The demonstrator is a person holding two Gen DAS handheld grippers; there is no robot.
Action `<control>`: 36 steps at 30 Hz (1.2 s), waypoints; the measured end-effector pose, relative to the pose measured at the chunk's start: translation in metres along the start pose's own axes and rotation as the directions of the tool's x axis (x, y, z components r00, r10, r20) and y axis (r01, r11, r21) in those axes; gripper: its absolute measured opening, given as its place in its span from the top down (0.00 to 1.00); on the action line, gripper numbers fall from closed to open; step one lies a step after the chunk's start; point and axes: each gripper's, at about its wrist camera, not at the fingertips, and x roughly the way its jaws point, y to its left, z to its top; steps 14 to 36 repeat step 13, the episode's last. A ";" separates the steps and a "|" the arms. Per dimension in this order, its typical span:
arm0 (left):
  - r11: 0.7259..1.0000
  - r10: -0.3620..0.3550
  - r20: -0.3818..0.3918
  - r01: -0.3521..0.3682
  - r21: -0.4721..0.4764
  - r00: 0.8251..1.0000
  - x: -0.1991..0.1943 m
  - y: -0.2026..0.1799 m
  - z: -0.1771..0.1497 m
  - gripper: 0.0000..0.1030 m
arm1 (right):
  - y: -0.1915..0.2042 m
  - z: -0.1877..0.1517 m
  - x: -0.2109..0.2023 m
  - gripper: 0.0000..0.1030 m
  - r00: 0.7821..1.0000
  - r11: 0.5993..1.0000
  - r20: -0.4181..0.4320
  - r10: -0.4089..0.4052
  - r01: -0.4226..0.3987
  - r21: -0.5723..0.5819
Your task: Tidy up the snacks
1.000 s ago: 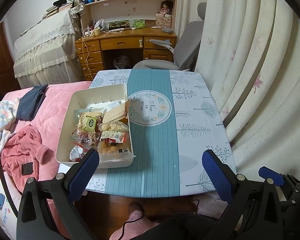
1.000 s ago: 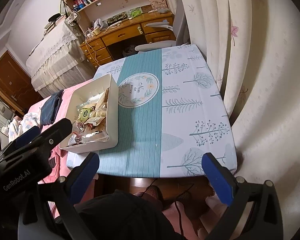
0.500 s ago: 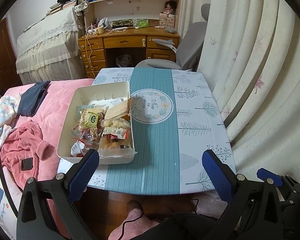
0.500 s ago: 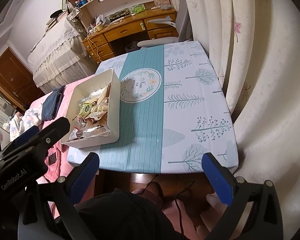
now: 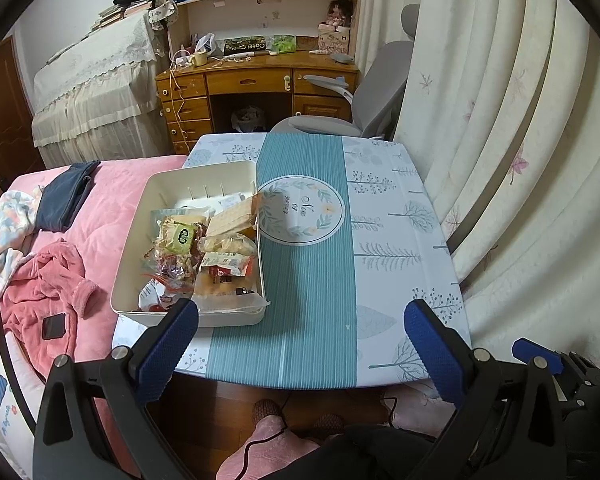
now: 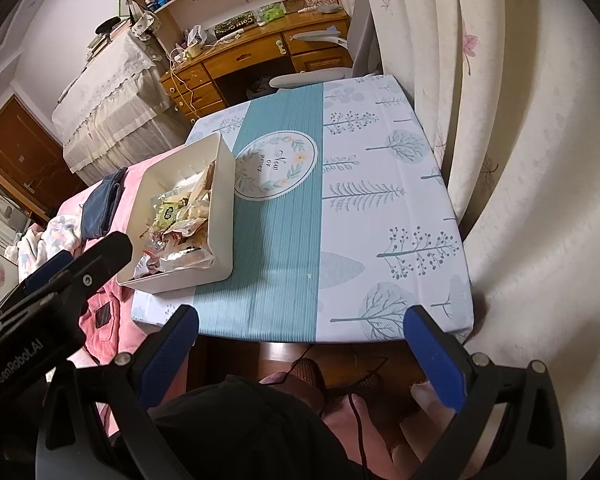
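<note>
A cream plastic bin point(image 5: 140, 224) stands on the left side of the table point(image 5: 312, 288) and holds several wrapped snacks point(image 5: 204, 256). It also shows in the right wrist view point(image 6: 224, 184), with the snacks point(image 6: 180, 220) piled inside. My left gripper point(image 5: 300, 340) is open and empty, held above the table's near edge, just in front of the bin. My right gripper point(image 6: 300, 344) is open and empty, above the near edge further right. The left gripper's body point(image 6: 52, 292) shows at the left of the right wrist view.
The table carries a teal and white tree-print cloth. A bed with a pink blanket point(image 5: 80, 248) and clothes lies left of it. Curtains point(image 5: 520, 160) hang close on the right. A grey chair point(image 5: 364, 96) and wooden desk point(image 5: 256, 88) stand behind.
Both grippers have drifted slightly, so the table and bin sit a little differently in each view. Both stay open and empty; the bin has not moved.
</note>
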 end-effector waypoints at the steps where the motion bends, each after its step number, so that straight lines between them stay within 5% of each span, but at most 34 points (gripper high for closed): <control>1: 1.000 0.001 -0.002 -0.001 0.000 1.000 0.000 -0.001 0.000 0.01 | -0.001 0.000 0.000 0.00 1.000 1.000 -0.002 0.000 0.000 0.001; 36: 1.000 0.004 -0.003 -0.004 0.000 1.000 0.002 -0.004 -0.001 0.01 | -0.003 -0.001 0.001 0.00 1.000 1.000 -0.008 0.002 -0.002 0.003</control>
